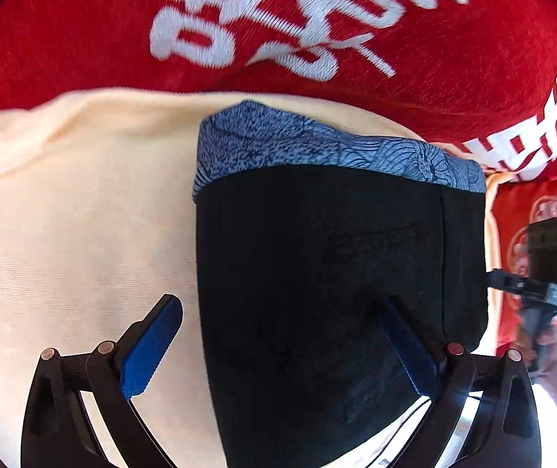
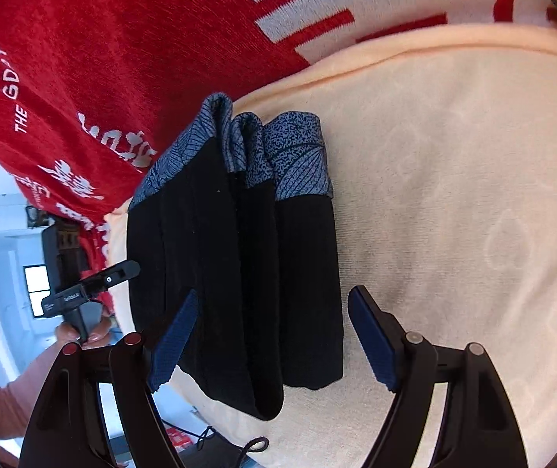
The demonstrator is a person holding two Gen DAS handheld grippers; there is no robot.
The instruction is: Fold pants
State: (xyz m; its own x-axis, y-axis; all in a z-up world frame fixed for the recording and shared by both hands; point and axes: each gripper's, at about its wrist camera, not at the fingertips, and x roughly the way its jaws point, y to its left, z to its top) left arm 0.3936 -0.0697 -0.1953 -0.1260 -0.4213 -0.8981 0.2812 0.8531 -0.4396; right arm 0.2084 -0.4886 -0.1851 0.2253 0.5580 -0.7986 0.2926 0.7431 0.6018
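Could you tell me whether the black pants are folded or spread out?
Folded: the pants lie as a compact stack, layered patterned cuffs together at one end.

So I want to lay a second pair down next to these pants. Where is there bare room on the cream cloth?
The widest bare stretch of cream cloth lies beside the folded pants, seen past the right gripper. The left gripper view shows another bare patch between the pants and the red blanket. The side with the narrow cream strip toward the red blanket is crowded.
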